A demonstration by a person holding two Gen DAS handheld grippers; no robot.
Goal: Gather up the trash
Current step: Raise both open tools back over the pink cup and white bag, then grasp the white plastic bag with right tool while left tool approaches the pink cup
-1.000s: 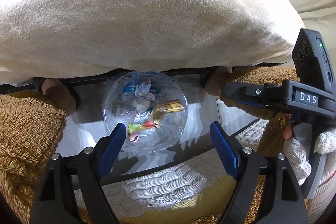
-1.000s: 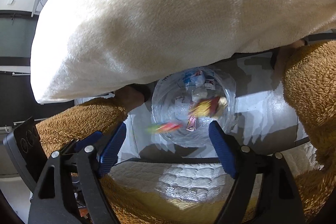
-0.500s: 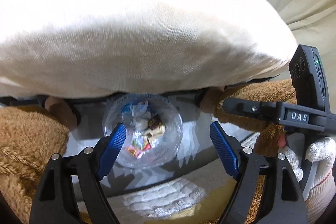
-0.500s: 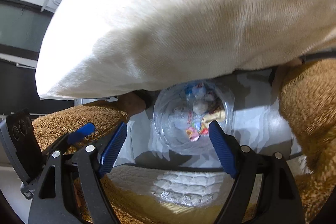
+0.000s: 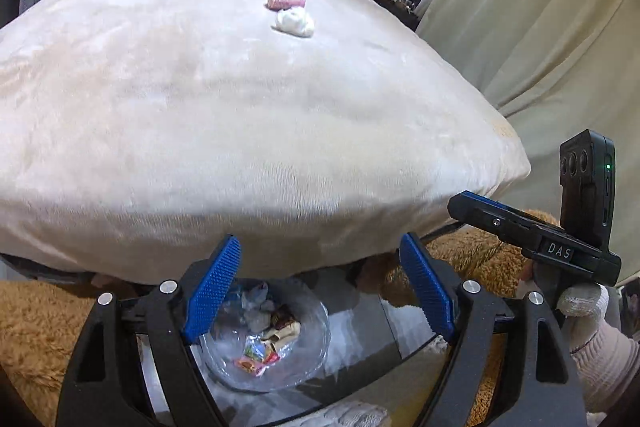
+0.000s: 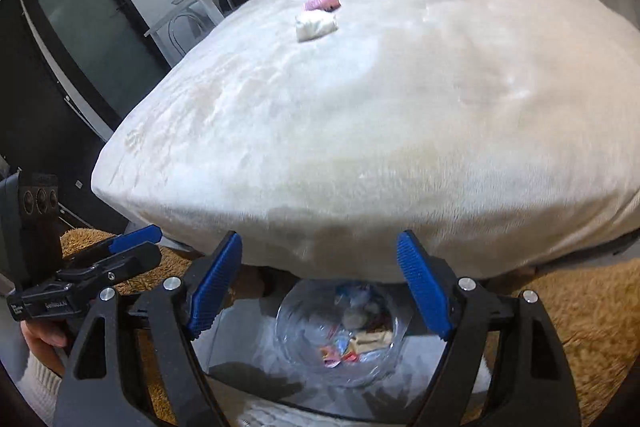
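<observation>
Wrappers (image 5: 262,349) lie in the clear bin (image 5: 316,355). A pink packet (image 5: 286,1) and white tissue wad (image 5: 295,22) remain on the bed (image 5: 200,107). Left tongs (image 5: 320,289) and right tongs (image 6: 318,287) stand apart, empty.

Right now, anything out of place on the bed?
Yes. Two stray items lie on the cream blanket near the far end: a crumpled white wad and, touching it, a pink wrapper. The other trash sits in the clear bowl below. Both grippers are open and empty.

Both wrist cameras are looking downward past their tongs, sharing the clear glass bowl (image 5: 266,347) (image 6: 340,339) and cream plush bed (image 5: 240,127) (image 6: 400,127) beyond.
</observation>
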